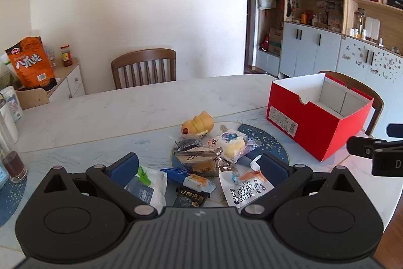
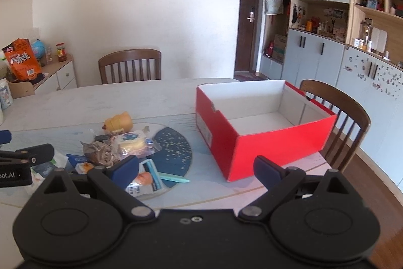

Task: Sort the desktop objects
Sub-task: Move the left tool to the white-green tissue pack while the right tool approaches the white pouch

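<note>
we found the red box (image 2: 264, 140) empty and the snack pile (image 1: 201, 165) unsorted left of it. the left gripper (image 1: 199, 165) and right gripper (image 2: 199, 168) were both spread, holding nothing.

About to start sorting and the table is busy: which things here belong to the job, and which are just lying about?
For the job:
- snack packets
- yellow toy
- red box, open, nothing seen inside
- left gripper and right gripper, both open

Lying about:
- orange snack bag
- sauce jar
- chairs
</note>
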Action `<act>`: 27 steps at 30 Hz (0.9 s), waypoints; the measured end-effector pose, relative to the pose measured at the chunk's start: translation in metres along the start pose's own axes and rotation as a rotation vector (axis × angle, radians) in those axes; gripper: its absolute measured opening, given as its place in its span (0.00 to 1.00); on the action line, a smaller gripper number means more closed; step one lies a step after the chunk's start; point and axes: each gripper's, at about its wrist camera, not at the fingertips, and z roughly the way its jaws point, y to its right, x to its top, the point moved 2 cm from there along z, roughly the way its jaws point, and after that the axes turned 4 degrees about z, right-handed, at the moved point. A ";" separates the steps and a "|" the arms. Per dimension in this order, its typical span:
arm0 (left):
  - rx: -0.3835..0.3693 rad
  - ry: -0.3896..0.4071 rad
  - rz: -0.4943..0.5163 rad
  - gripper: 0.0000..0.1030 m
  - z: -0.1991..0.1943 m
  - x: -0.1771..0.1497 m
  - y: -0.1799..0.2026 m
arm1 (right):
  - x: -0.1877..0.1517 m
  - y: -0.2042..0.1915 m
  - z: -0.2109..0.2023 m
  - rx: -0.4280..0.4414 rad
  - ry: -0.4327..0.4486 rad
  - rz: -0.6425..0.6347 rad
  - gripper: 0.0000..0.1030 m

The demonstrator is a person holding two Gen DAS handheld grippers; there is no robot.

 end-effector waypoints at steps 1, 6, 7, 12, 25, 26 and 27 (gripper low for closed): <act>-0.002 -0.003 0.001 1.00 0.001 0.000 -0.002 | 0.000 -0.003 0.002 0.006 0.001 -0.004 0.95; -0.004 -0.020 -0.022 1.00 0.010 0.003 -0.016 | -0.002 -0.017 0.014 0.025 0.000 -0.040 0.95; -0.001 -0.018 -0.021 1.00 0.012 0.003 -0.019 | -0.002 -0.021 0.017 0.028 -0.003 -0.049 0.95; -0.001 -0.022 -0.030 1.00 0.020 0.002 -0.034 | -0.006 -0.037 0.027 0.038 -0.011 -0.087 0.95; 0.040 -0.106 -0.052 1.00 0.053 -0.021 -0.081 | -0.020 -0.068 0.048 0.081 -0.033 -0.140 0.95; 0.040 -0.112 -0.055 1.00 0.055 -0.023 -0.083 | -0.020 -0.069 0.050 0.095 -0.036 -0.141 0.95; 0.039 -0.115 -0.058 1.00 0.058 -0.025 -0.085 | -0.021 -0.071 0.053 0.107 -0.035 -0.143 0.96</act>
